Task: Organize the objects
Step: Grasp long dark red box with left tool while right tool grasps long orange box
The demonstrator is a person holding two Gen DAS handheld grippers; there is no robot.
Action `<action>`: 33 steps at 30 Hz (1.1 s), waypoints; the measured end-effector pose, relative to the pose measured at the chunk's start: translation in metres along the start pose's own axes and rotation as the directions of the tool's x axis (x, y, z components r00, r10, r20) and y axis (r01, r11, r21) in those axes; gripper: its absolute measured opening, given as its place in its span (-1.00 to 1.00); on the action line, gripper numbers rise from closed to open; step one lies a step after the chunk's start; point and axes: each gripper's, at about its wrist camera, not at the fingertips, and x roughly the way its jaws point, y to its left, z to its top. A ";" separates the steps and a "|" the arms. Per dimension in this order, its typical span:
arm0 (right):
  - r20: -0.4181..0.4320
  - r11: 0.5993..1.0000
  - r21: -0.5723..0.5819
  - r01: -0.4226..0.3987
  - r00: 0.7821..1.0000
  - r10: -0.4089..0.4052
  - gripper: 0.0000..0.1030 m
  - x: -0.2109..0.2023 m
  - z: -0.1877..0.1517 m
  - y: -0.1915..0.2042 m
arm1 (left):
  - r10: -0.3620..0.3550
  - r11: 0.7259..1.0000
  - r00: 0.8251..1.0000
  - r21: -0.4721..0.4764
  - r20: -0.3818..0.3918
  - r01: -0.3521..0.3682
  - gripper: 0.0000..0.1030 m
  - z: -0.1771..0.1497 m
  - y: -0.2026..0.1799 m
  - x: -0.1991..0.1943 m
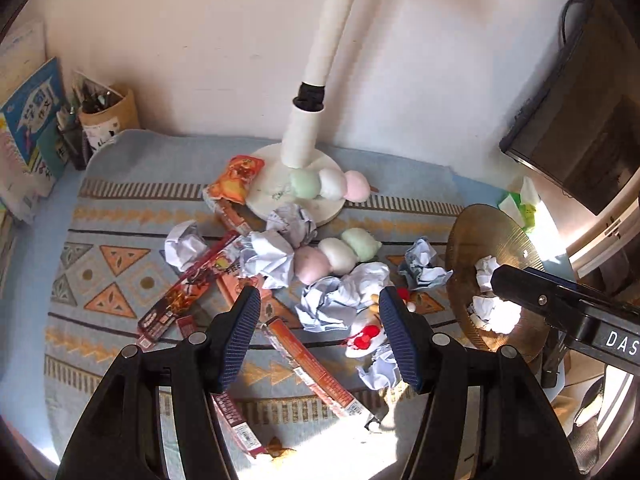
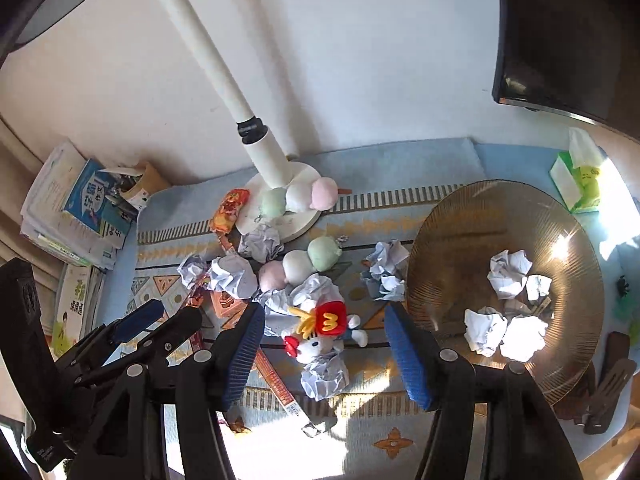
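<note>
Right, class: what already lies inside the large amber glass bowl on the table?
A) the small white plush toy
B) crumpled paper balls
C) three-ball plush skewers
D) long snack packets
B: several crumpled paper balls sit in the amber bowl, while the plush skewers, snack packets and white plush toy lie on the patterned cloth outside it.

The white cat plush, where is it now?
In the right wrist view the white cat plush lies on the mat between the open jaws, on crumpled paper.
</note>
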 end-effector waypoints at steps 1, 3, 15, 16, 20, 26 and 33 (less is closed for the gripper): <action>-0.007 1.000 -0.014 -0.011 1.000 0.011 0.23 0.003 -0.002 0.007 | 0.011 1.000 1.000 -0.024 -0.006 -0.011 0.16 -0.004 0.013 -0.001; -0.029 0.999 -0.044 -0.025 0.999 0.023 0.23 0.011 -0.008 0.021 | 0.028 0.997 0.999 -0.077 -0.019 -0.030 0.16 -0.012 0.037 -0.002; -0.217 0.960 -0.267 -0.078 0.976 0.019 0.23 0.091 -0.069 0.073 | 0.057 0.978 0.990 -0.191 -0.129 -0.082 0.16 -0.063 0.083 0.034; -0.225 0.954 -0.286 -0.088 0.974 0.022 0.23 0.097 -0.075 0.074 | 0.060 0.978 0.989 -0.189 -0.136 -0.086 0.16 -0.067 0.083 0.039; -0.288 0.938 -0.334 -0.095 0.958 -0.006 0.20 0.125 -0.099 0.076 | 0.089 0.978 0.982 -0.171 -0.166 -0.117 0.16 -0.082 0.084 0.053; -0.309 0.928 -0.365 -0.080 0.950 -0.040 0.11 0.143 -0.107 0.071 | 0.113 0.978 0.975 -0.153 -0.190 -0.143 0.16 -0.094 0.080 0.069; -0.318 0.926 -0.370 -0.077 0.947 -0.049 0.02 0.148 -0.106 0.069 | 0.144 0.978 0.968 -0.119 -0.205 -0.170 0.16 -0.103 0.076 0.077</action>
